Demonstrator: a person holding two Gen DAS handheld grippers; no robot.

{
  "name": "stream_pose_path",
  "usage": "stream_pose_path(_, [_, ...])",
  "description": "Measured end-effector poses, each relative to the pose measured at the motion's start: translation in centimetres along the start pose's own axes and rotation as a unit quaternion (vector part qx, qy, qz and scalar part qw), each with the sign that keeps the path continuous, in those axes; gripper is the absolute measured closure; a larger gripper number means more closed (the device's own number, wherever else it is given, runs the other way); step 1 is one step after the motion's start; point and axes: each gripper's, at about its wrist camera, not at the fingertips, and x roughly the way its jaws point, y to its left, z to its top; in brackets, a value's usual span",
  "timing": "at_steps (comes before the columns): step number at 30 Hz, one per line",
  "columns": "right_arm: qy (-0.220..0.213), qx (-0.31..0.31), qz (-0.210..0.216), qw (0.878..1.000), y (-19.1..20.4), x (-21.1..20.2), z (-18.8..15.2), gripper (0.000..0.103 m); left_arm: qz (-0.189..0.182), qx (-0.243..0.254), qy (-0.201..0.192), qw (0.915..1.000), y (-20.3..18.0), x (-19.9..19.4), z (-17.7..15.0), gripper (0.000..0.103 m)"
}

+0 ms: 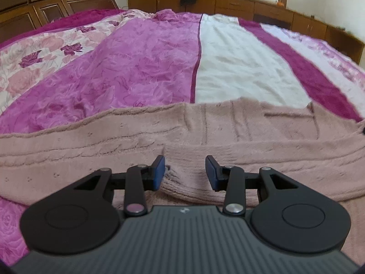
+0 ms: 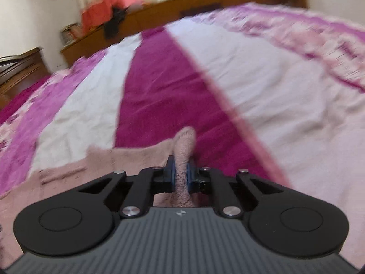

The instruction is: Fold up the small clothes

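A dusty-pink knitted sweater (image 1: 182,134) lies spread flat across the near part of the bed. My left gripper (image 1: 185,171) hovers just over a folded ridge of the knit, open, its blue pads to either side of that ridge. In the right wrist view my right gripper (image 2: 181,174) is shut on a bunched fold of the same pink sweater (image 2: 185,141), which sticks up between the blue pads. That view is blurred by motion. The remainder of the garment trails off to the left (image 2: 75,166).
The bed carries a magenta, pink and white striped blanket (image 1: 239,68) with a floral sheet (image 1: 34,64) at the left. A dark wooden headboard (image 1: 45,9) and low wooden cabinets (image 1: 251,6) line the far wall, with clothes and books on top.
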Motion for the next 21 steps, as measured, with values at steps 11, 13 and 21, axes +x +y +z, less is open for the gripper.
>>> stream_pose_path(11, [0.025, 0.029, 0.001, 0.999, -0.8, 1.1, -0.5, 0.079, 0.013, 0.004, 0.017, 0.9998, 0.2, 0.9, -0.4, 0.062])
stream_pose_path(13, [0.02, 0.034, 0.004, 0.999, -0.9, 0.0, -0.5, 0.065, 0.013, -0.001, 0.018, 0.9998, 0.4, 0.4, -0.2, 0.061])
stream_pose_path(21, [-0.005, 0.036, 0.039, 0.999, 0.1, -6.0, -1.5, 0.047, 0.026, -0.009, 0.007, 0.9996, 1.5, -2.7, 0.4, 0.061])
